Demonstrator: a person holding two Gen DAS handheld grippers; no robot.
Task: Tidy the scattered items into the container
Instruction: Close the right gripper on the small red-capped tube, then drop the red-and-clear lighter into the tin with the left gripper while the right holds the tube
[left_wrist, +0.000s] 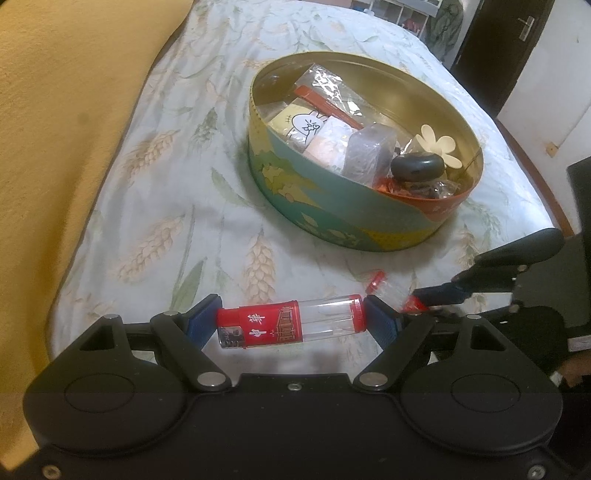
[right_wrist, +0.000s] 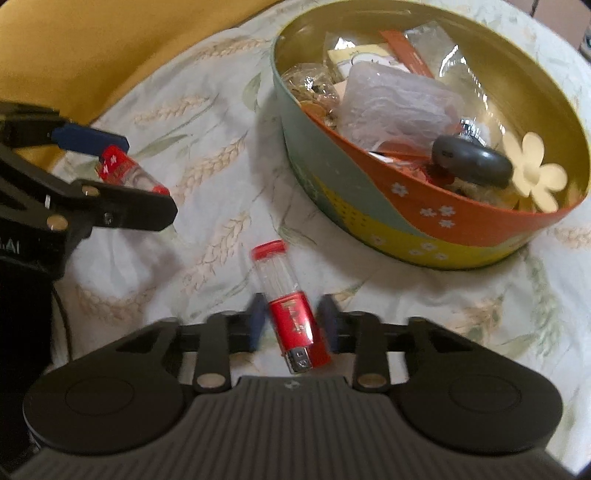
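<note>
Now the left tool (left_wrist: 291, 321) clamps one lighter (left_wrist: 291, 324) endwise; the right tool (right_wrist: 293, 325) pinches another lighter (right_wrist: 291, 314), tin (right_wrist: 424, 229) rim ahead, bed (right_wrist: 221, 184) clear between.

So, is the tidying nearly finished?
Nearly. The round tin already holds lots of things, like a flower clip and packets. The left gripper holds the first lighter end to end, and the right gripper is closed on the second lighter on the bed sheet. Both are outside the tin and need dropping in. I see nothing else loose.
</note>
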